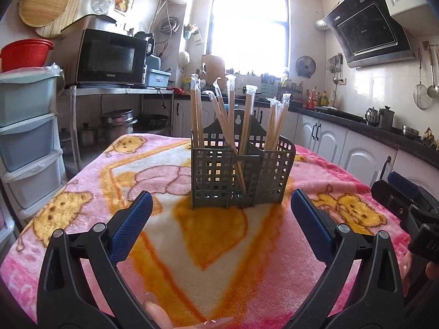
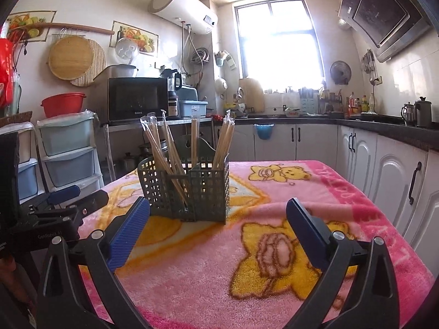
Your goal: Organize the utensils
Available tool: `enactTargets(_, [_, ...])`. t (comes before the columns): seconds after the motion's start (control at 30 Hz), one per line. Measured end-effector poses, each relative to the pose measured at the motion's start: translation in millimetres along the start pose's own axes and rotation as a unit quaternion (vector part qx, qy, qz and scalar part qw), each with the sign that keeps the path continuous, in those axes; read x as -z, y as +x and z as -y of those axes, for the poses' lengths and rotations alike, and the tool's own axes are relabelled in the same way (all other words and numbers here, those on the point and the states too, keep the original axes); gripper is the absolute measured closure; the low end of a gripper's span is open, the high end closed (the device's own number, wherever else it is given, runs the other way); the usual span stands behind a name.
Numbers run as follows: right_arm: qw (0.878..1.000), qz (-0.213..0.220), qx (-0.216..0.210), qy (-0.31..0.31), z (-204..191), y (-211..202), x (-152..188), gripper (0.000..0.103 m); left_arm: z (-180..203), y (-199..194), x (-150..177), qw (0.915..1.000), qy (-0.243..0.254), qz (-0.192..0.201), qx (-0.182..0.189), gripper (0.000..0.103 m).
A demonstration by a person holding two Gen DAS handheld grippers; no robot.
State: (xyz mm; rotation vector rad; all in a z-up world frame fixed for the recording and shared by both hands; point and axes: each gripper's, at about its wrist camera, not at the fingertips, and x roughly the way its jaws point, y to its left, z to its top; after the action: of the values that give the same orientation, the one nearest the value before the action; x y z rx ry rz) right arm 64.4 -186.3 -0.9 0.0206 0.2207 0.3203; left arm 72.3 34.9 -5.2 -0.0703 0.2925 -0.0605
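A grey plastic lattice utensil holder point(image 1: 241, 175) stands upright on the pink blanket-covered table point(image 1: 90, 181). Several wrapped wooden chopstick pairs point(image 1: 231, 115) stand in its compartments. My left gripper point(image 1: 221, 208) is open and empty, just in front of the holder. In the right wrist view the holder point(image 2: 189, 192) sits ahead and left, with the chopsticks point(image 2: 170, 148) leaning in it. My right gripper point(image 2: 218, 213) is open and empty, to the holder's right. The right gripper point(image 1: 406, 200) shows at the left view's right edge; the left gripper point(image 2: 65, 205) shows at the right view's left edge.
A stack of plastic drawers point(image 1: 27, 137) stands left of the table, a microwave point(image 1: 112, 57) on a shelf behind. White cabinets and a dark counter point(image 2: 384, 128) run along the right wall. The blanket point(image 2: 274, 246) covers the table to its edges.
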Motion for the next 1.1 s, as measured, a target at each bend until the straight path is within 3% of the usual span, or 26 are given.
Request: enactTargets(1.1, [1.000, -0.003, 0.002, -0.008, -4.4, -0.3, 1.0, 0.006, -1.7, -3.9, -1.2, 1.0000, -0.001, 0.006, 0.003, 0.010])
